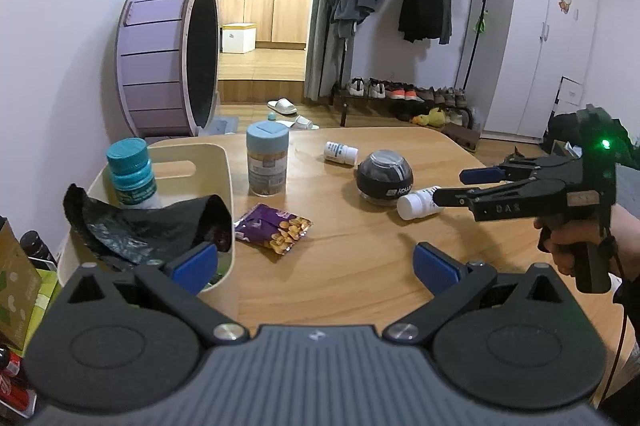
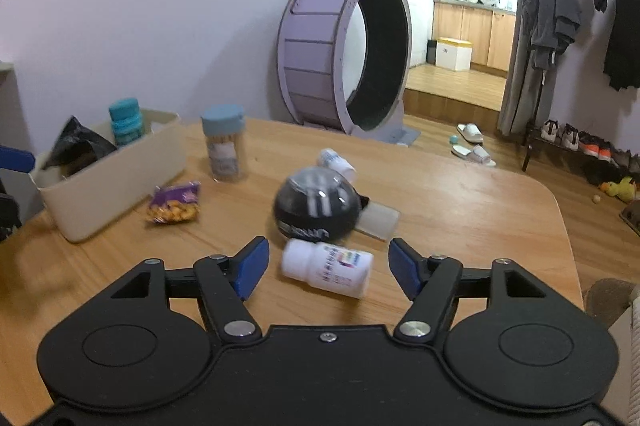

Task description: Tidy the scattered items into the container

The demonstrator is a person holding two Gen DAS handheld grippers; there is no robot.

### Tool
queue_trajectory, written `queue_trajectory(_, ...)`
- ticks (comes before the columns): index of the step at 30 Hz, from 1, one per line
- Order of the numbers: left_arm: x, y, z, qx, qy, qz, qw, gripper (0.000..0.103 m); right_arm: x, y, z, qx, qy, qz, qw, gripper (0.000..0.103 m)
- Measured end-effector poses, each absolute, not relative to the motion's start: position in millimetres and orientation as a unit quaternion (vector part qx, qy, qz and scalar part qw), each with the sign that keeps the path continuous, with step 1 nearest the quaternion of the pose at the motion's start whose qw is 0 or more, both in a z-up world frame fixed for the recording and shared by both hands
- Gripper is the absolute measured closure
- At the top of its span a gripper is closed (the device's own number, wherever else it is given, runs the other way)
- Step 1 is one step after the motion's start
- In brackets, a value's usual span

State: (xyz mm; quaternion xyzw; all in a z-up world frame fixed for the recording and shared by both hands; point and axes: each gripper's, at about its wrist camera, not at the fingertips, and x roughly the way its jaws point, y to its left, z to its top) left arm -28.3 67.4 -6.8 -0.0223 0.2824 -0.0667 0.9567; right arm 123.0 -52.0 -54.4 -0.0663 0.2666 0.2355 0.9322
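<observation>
The right claw stands apart around the white bottle lying mid-table, not yet pinching; the left claw gapes empty beside the bin at the table's left edge. Closing off-centre may roll the bottle against the black ball.

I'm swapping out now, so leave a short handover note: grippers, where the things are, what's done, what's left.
Left gripper: open, empty, by the bin.
Right gripper: open, the near white bottle lies between its fingers, not gripped.
In the bin: teal bottle, black bag.
On the table: blue-lid jar, snack packet, black ball, far white bottle.
Left: close on the near bottle, bin it, then the rest.
</observation>
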Motion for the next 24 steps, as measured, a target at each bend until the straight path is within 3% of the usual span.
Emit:
queue_trajectory(6,-27,63,-12,-0.02,0.29,-0.069,0.954,0.0,133,-63,-68,-0.016,0.284,0.23,0.931,0.036)
queue_trajectory(9,-28,61,-12,-0.02,0.291,-0.071,0.954,0.0,130,-52,-71,-0.041,0.277,0.227,0.933,0.022)
queue_trajectory(10,-29,61,-12,-0.019,0.29,-0.072,0.954,0.0,129,-48,-71,-0.046,0.275,0.224,0.934,0.022)
queue_trajectory(14,-31,62,-10,-0.02,0.289,-0.072,0.954,0.0,130,-33,-75,-0.065,0.269,0.21,0.938,0.022)
queue_trajectory(19,-31,63,-9,-0.021,0.289,-0.069,0.955,0.0,132,-21,-83,-0.1,0.281,0.19,0.935,0.033)
queue_trajectory(24,-31,64,-8,-0.02,0.288,-0.068,0.955,0.0,130,-25,-80,-0.102,0.269,0.179,0.941,0.033)
